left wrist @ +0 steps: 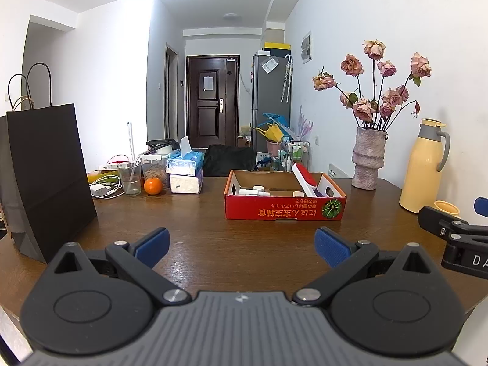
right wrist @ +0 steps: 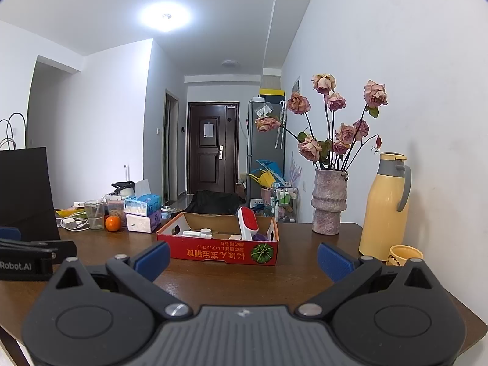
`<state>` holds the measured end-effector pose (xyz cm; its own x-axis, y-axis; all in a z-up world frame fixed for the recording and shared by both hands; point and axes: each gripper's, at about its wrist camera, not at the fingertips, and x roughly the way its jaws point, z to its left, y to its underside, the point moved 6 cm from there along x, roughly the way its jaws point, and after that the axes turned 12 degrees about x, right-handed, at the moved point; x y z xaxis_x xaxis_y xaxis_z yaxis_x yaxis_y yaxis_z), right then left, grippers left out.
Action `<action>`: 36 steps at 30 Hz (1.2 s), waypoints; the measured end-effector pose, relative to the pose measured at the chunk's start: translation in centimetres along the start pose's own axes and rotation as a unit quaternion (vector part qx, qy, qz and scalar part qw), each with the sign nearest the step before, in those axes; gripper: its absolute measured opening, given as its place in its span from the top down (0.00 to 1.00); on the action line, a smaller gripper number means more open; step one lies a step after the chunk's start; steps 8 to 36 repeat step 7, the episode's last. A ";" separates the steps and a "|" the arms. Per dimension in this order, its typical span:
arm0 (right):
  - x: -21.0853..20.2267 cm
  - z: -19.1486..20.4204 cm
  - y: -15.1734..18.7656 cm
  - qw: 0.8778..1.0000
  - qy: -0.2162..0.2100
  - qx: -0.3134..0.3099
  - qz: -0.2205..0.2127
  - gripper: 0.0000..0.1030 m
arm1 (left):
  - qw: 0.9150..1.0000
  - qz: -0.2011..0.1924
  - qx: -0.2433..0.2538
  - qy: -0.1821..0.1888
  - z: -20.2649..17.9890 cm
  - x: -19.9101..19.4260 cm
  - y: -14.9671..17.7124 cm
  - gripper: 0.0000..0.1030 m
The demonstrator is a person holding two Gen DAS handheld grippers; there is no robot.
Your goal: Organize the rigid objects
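Spanning both views, a dark wooden bench (left wrist: 213,238) carries everything. At its left end stands a black paper bag (left wrist: 45,177); near the wall on the right are a pale yellow thermos jug (left wrist: 422,167) and a ribbed vase of dried roses (left wrist: 367,158). In the middle of the bench sits a shallow red cardboard box (left wrist: 285,207) (printed text upside down, a green pumpkin picture on its front). A red-and-white lint brush (left wrist: 305,180) leans inside it, handle down, beside some small white bottles (left wrist: 253,190) lying flat. Further left are stacked tissue packs (left wrist: 186,174), a drinking glass (left wrist: 129,178), a white charger with cable (left wrist: 102,189) and an orange (left wrist: 152,186). A yellow mug (right wrist: 404,254) stands just beside the thermos. The left gripper (left wrist: 242,248) hovers low over bare wood short of the box, its blue-padded fingers spread wide and empty. The right gripper (right wrist: 242,257) is alongside it, fingers equally wide, nothing between them.
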<state>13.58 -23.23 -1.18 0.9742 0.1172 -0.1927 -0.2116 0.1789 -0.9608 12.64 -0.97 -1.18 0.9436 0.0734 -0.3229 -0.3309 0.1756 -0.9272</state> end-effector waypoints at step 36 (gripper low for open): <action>0.1 0.0 0.2 1.000 0.001 -0.001 0.003 0.00 | 1.000 0.003 -0.003 0.002 0.1 0.3 0.1 0.00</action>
